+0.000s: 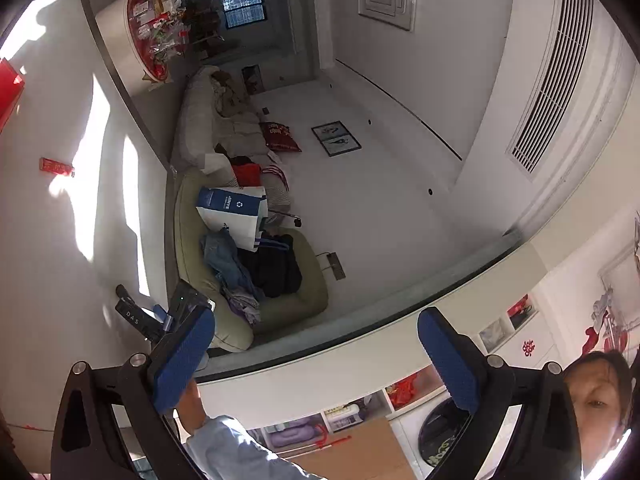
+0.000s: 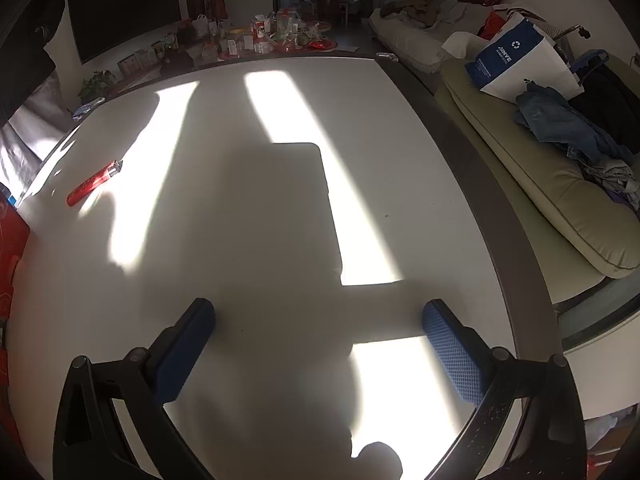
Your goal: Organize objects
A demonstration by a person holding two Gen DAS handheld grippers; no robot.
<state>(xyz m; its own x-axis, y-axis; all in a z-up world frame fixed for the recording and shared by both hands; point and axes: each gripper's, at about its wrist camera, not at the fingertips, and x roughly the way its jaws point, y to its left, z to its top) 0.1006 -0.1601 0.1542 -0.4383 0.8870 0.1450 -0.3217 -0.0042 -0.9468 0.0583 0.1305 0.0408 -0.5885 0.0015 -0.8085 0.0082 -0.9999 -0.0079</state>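
My right gripper (image 2: 320, 306) is open above a white table (image 2: 248, 208), tilted down at it, with only bare tabletop between its blue pads. A slim red stick-shaped object (image 2: 94, 182) lies far to the left on the table. A red box (image 2: 12, 248) sits at the left edge. The left wrist view is rolled sideways. In it my left gripper (image 1: 316, 316) is open and holds nothing, pointing out across the room. The same red object (image 1: 56, 166) shows on the tabletop (image 1: 48, 240). A hand in a light-blue sleeve (image 1: 224, 440) holds a black tool body (image 1: 136, 320) behind my left finger.
A green armchair (image 2: 540, 184) piled with clothes and a blue-and-white bag (image 2: 516, 64) stands right of the table's dark rim. Beyond it is a beige sofa (image 2: 412, 36). A cluttered red-topped table (image 2: 280, 36) and a dark screen (image 2: 124, 4) lie farther back. A person's head (image 1: 596, 396) is close by.
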